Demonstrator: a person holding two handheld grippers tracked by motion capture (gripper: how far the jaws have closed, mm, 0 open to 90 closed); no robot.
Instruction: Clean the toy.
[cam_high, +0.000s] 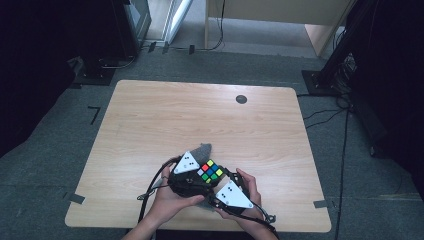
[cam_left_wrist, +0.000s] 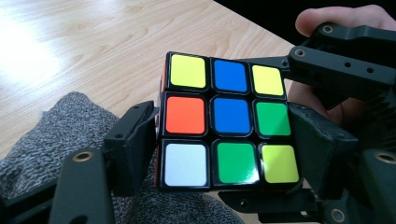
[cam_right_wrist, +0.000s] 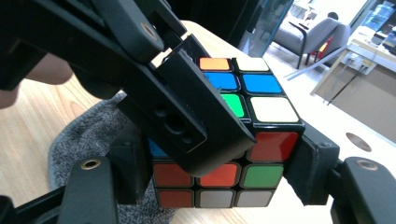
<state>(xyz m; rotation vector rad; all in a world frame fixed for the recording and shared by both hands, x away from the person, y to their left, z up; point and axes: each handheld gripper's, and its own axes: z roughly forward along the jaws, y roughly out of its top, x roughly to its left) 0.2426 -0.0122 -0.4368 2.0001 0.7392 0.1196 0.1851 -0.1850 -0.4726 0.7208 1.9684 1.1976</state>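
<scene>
High view is showing a scrambled puzzle cube (cam_high: 210, 171) being held just above the near edge of the wooden worktop (cam_high: 150, 125), between two hands. Left tongs (cam_high: 192, 175) are sitting against opposite sides of the cube, pads touching its left and right faces in the left gripper view, gripping it. Right tongs (cam_high: 222, 187) are clamping the cube (cam_right_wrist: 233, 140) from both sides in the right gripper view. Grey knitted cloth (cam_left_wrist: 70, 140) is lying on the worktop just beneath the cube.
</scene>
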